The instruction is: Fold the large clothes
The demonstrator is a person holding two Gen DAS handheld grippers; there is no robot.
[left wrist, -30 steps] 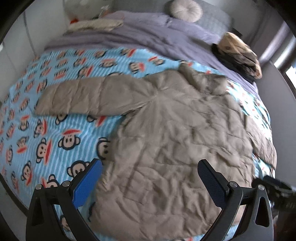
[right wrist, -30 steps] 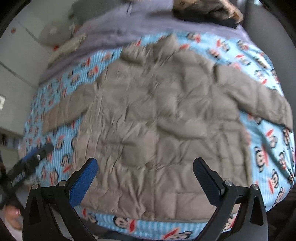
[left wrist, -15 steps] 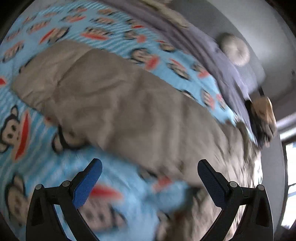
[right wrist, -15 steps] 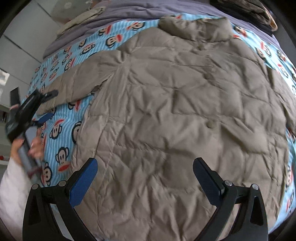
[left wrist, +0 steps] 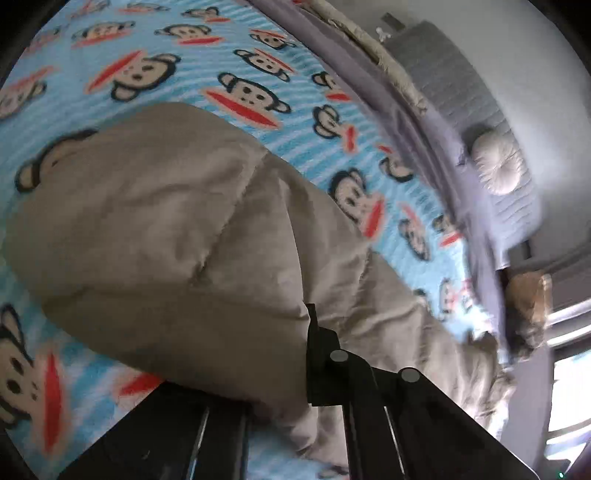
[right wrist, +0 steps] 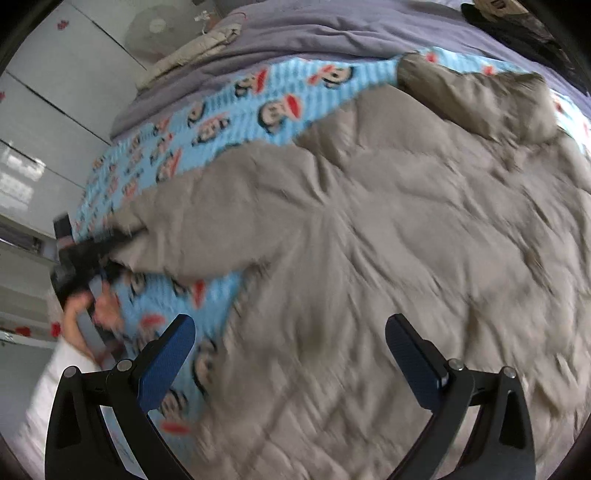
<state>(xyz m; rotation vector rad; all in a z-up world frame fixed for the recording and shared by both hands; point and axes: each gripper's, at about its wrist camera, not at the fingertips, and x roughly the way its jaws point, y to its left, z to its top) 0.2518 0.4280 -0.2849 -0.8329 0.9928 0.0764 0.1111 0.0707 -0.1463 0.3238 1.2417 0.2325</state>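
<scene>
A taupe quilted puffer jacket [right wrist: 388,229] lies spread flat on a bed, on a light blue blanket [right wrist: 229,110] printed with cartoon monkey faces; in the right wrist view the jacket fills the frame from the centre out to 3 o'clock and down to 6 o'clock, its collar [right wrist: 476,99] toward 1 o'clock and one sleeve [right wrist: 207,221] stretching toward 9 o'clock.

The left hand-held gripper [right wrist: 110,240] appears in that view as a dark blurred shape at 9 o'clock, at the cuff end of that sleeve, with a person's hand [right wrist: 92,310] just below it on the handle; in the left wrist view its jaws are clenched together at the bottom centre, with the sleeve [left wrist: 177,236] bunched up against them, grasping the sleeve fabric; the sleeve fills the middle of that view and runs toward 4 o'clock.

The right hand-held gripper [right wrist: 290,350] is released, its blue-padded fingers [right wrist: 166,362] standing wide apart above the lower body of the jacket and the blanket's edge, nothing between them.

Beyond the blanket, toward 12 o'clock, lies a lavender duvet [right wrist: 332,40]; a beige folded cloth [right wrist: 199,48] rests on it at 11 o'clock; a round cream cushion [left wrist: 498,166] leans against a grey headboard [left wrist: 450,77] at 2 o'clock in the left wrist view; a dark pile of clothes [right wrist: 524,26] sits at 1 o'clock in the right view.
</scene>
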